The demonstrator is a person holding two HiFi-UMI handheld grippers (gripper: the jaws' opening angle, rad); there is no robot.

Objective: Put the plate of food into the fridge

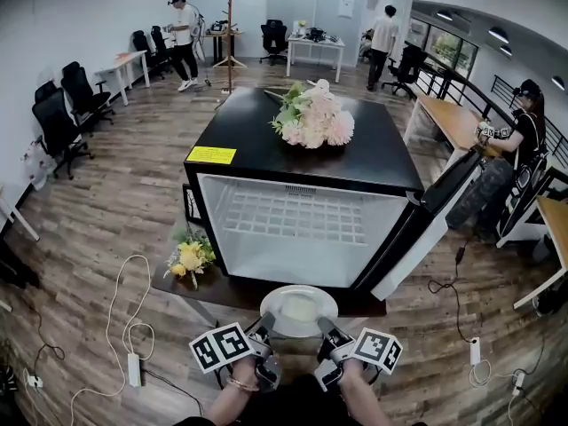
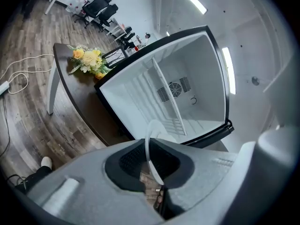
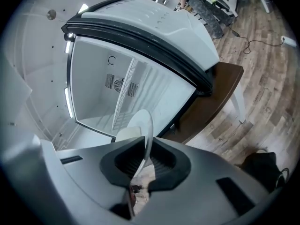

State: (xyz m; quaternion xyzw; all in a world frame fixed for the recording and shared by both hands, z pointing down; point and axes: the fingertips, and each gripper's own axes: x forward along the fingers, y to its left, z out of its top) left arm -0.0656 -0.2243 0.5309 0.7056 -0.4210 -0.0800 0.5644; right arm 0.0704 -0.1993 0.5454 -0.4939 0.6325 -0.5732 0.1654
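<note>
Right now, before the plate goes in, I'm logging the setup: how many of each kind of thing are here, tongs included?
Fridge: 1
Table: 1
Plate of food: 1
Flower bunches: 2, pink bunch, yellow bunch
Tongs: 2, left tongs, right tongs, both gripping the plate's rim
Total: 7

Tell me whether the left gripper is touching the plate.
Touching. In the left gripper view, the left gripper has its jaws closed on the rim of the plate.
</note>
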